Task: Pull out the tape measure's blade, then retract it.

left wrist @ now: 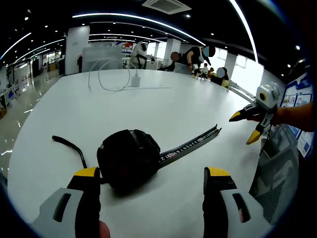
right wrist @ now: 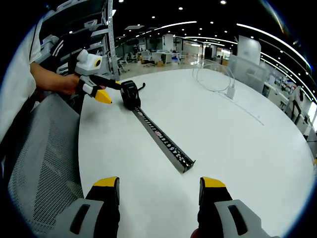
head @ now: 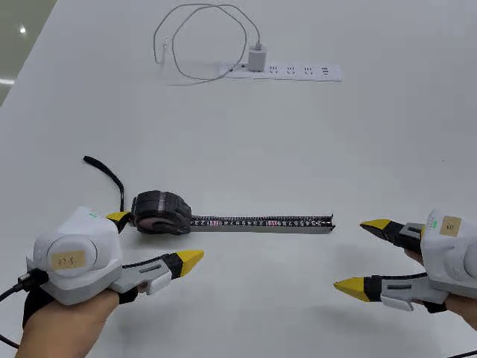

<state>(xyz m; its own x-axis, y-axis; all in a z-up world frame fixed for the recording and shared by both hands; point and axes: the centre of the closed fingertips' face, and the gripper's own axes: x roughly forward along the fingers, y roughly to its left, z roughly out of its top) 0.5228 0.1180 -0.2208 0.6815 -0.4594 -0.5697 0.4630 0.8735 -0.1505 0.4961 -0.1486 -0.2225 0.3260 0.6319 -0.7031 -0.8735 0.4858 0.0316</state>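
Observation:
A black tape measure lies on the white table, its blade pulled out to the right and resting flat, ending in a hook. A black wrist strap trails from the case. My left gripper stands open around the case, one yellow tip on either side, not touching. My right gripper is open just right of the blade's end, which lies ahead of its jaws. The left gripper and case appear far off in the right gripper view.
A white power strip with a plugged charger and looped white cable lies at the table's far side. A grey mesh chair stands by the table edge. People stand at distant benches.

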